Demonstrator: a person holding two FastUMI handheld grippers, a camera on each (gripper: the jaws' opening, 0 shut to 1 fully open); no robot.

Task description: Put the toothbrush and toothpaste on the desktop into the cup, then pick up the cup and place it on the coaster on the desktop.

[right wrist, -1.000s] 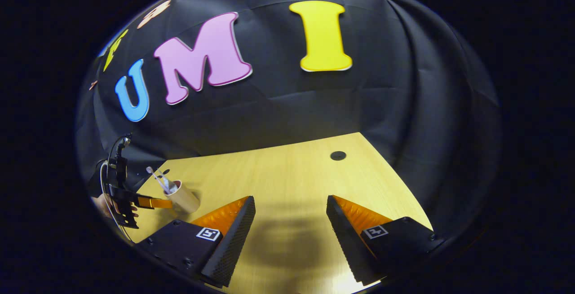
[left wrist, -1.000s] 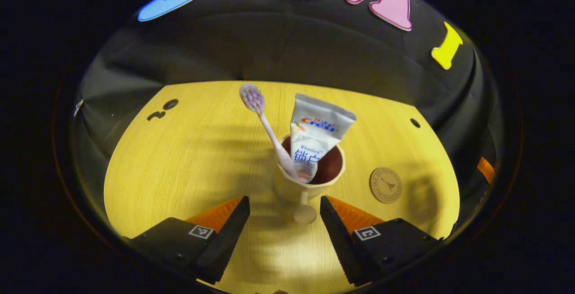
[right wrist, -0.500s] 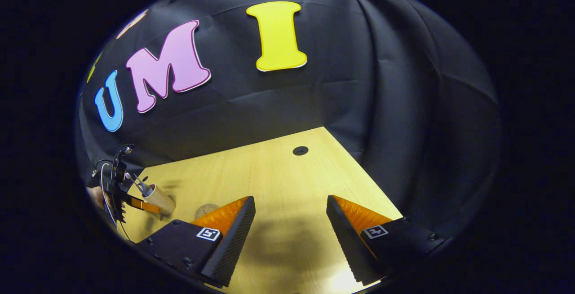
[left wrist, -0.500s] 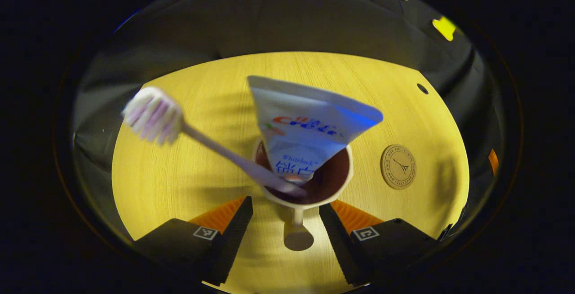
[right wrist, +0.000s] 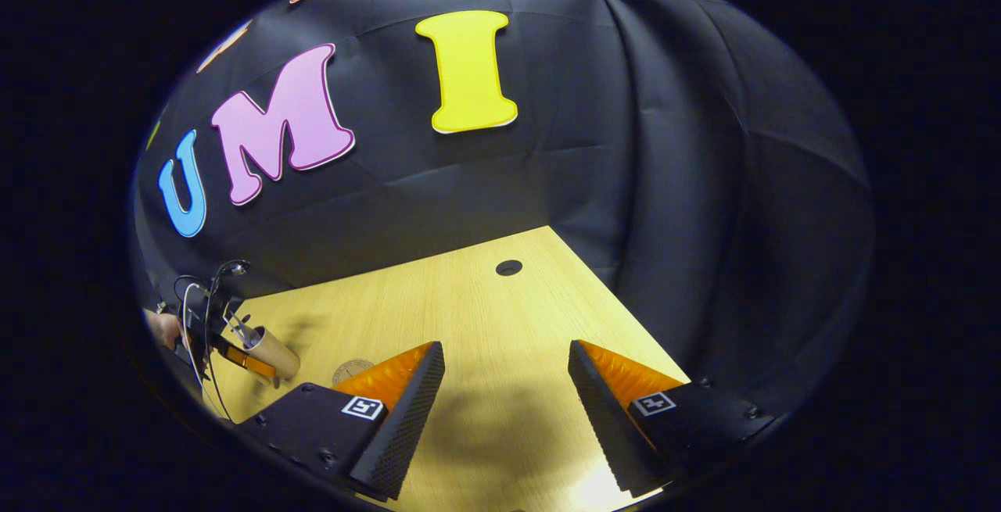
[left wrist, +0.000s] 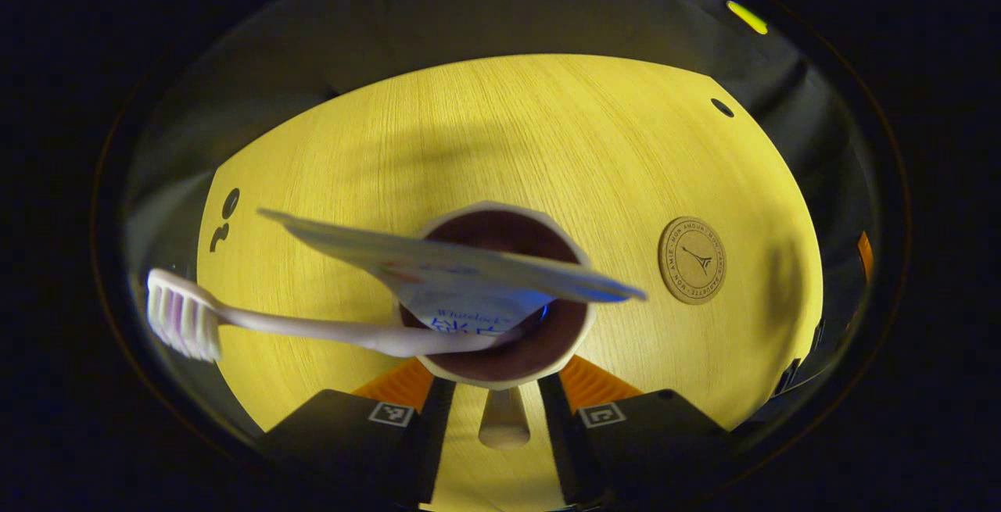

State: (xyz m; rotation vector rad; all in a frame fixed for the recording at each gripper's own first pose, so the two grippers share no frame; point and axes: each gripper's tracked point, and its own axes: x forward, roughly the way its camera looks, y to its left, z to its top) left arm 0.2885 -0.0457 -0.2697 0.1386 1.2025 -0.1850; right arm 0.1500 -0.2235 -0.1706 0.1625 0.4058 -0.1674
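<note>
A cream cup [left wrist: 500, 293] with a dark inside sits between the fingers of my left gripper [left wrist: 493, 410], which is shut on its lower body, seen from above its mouth. A white toothpaste tube [left wrist: 461, 262] and a pale toothbrush [left wrist: 313, 328] stand in it, the brush head out to the left. The round brown coaster [left wrist: 692, 260] lies on the yellow table to the cup's right, apart from it. In the right gripper view the cup [right wrist: 272, 348] leans in the left gripper's hold; whether its base touches the table I cannot tell. My right gripper [right wrist: 507, 410] stands open over bare table.
The yellow wooden table [left wrist: 547, 145] has a small cable hole [left wrist: 722, 108] at the far right and dark holes [left wrist: 227, 211] at the left. A hand [right wrist: 164, 328] holds the left gripper. The coaster [right wrist: 352, 370] lies just beyond my right gripper's left finger.
My left gripper moved in over the cup and its fingers came together on the cup. The toothbrush swung down to the left. My right gripper turned slightly and stays open.
</note>
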